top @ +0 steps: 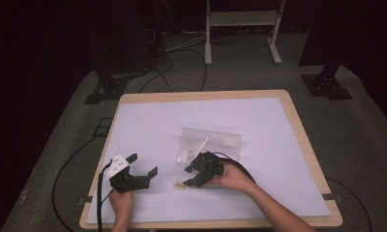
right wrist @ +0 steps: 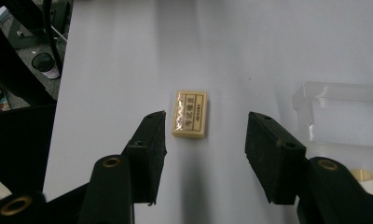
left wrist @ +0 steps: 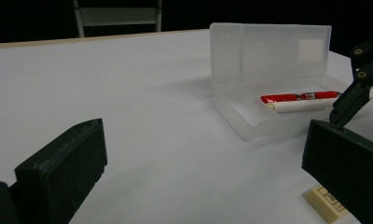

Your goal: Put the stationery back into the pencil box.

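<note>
Here the eraser [right wrist: 190, 115] lies just ahead of the right tool's [right wrist: 205, 140] spread, empty jaws.

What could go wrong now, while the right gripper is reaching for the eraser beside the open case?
1. The eraser lies flat and low ahead of the open right gripper; the pads may slip over it or push it away.
2. The case stands close by the right gripper; a wide swing might knock its raised lid or shift it.
3. The left gripper, open, waits near the eraser; the two grippers may collide.
</note>
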Demonstrator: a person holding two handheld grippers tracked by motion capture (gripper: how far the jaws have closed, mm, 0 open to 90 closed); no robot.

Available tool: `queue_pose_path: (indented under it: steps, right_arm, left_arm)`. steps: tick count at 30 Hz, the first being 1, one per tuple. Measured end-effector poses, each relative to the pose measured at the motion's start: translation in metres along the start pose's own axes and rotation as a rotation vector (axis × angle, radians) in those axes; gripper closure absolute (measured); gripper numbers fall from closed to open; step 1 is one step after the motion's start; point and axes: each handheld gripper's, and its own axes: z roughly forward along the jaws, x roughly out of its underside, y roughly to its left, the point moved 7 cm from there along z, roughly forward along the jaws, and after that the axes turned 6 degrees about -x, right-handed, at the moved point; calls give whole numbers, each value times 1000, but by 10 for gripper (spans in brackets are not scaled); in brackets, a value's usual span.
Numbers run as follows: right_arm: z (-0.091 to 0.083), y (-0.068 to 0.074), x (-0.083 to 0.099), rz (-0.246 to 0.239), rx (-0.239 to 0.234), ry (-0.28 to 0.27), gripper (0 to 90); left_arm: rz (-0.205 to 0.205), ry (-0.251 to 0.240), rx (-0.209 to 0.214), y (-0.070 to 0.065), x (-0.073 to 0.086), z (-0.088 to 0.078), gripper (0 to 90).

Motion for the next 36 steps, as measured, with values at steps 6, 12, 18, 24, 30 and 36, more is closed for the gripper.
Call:
queue_pose_path:
  steps: [6,12,18,24,30,36]
  right_arm:
    - [6,2,-4,-6,-11,2,475]
    - [14,4,-8,-14,-25,3,488]
    - [20,5,-9,-14,-38,10,504]
    - [24,5,-9,-20,-36,14,527]
    - [29,4,-9,-19,-36,26,544]
    - [31,4,-9,-20,-32,29,563]
  left_arm:
    - [-3,0,0,0,0,0,0]
    - [-4,-2,1,0,0,-1,0]
    - [-6,-1,0,0,0,0,0]
    - [-7,-2,2,1,0,-1,0]
    - [-7,-5,2,0,0,-1,0]
    - [-6,-3,2,1,0,-1,0]
